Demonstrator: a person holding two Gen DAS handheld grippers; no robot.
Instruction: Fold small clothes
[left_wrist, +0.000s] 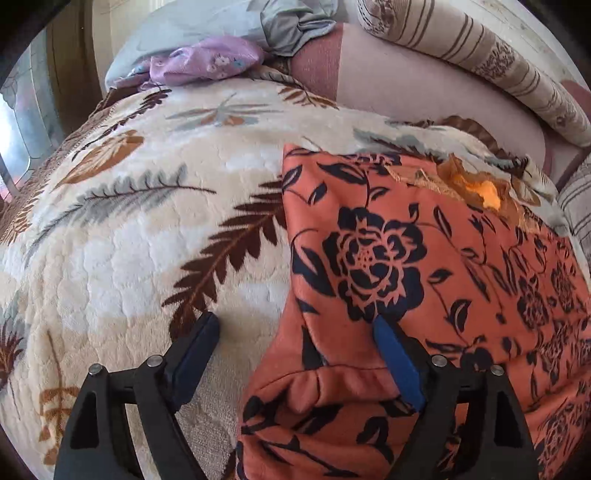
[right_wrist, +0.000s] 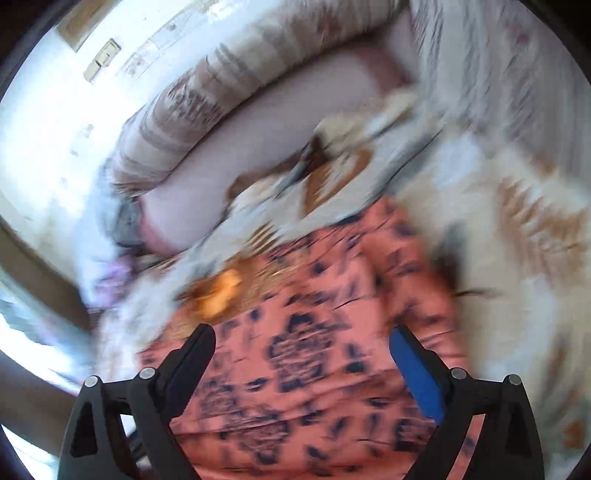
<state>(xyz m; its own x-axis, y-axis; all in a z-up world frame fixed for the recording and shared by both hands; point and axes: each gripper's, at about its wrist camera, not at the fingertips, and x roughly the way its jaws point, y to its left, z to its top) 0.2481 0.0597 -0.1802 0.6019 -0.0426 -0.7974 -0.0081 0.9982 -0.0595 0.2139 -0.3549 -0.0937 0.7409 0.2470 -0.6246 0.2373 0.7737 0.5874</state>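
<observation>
Fingers spread wide on both grippers, nothing pinched, over the orange floral garment.

In the left wrist view the left gripper (left_wrist: 293, 325) stands wide apart, one finger over the leaf-print blanket (left_wrist: 140, 229), the other over the orange floral garment (left_wrist: 424, 266), whose hem lies between them at 6 o'clock. A purple cloth (left_wrist: 210, 62) sits at 11 o'clock, a striped bolster (left_wrist: 491, 55) at 1 o'clock. The right wrist view is blurred: the right gripper (right_wrist: 301, 339) gapes above the garment (right_wrist: 306, 369).
</observation>
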